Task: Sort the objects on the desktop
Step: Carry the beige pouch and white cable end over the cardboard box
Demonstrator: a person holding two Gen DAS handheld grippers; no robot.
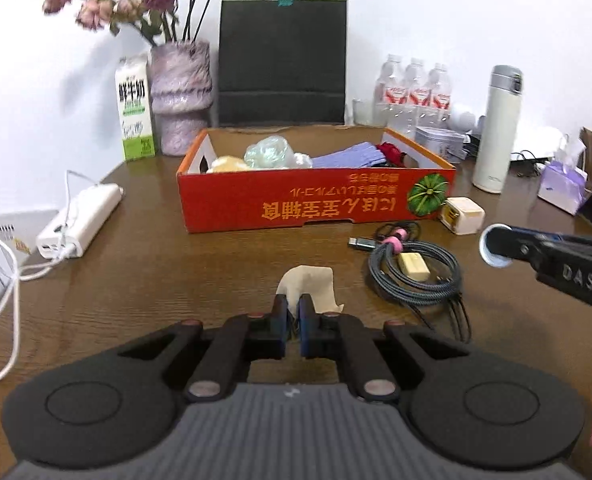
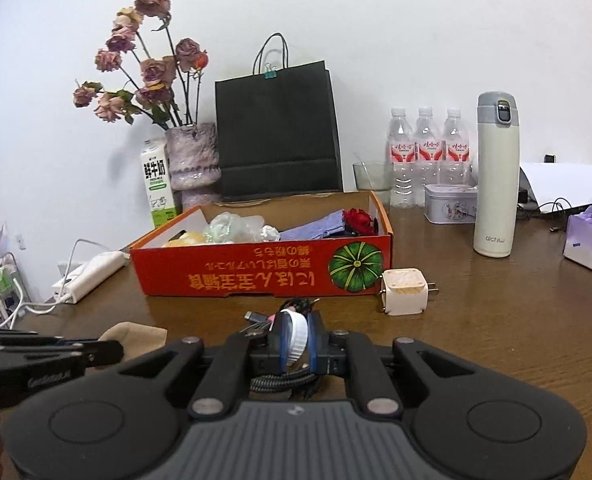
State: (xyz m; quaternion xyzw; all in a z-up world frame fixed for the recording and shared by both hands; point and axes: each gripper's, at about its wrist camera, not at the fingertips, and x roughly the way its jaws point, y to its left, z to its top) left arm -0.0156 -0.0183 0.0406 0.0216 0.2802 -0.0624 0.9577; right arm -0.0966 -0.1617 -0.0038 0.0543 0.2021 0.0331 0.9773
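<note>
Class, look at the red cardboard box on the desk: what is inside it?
Inside the red box: a clear crumpled plastic bag, purple cloth, a red flower and something pale yellow. Its front wall hides whatever lies lower.

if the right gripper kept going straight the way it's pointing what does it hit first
Probably the red cardboard box: its front wall stands straight ahead of the right gripper, which holds a white bottle cap. Depth is unclear; the cables lie lower.

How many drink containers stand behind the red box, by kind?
Water bottles: 3
Milk carton: 1
Thermos flask: 1
Glass: 1
Total: 6
</note>
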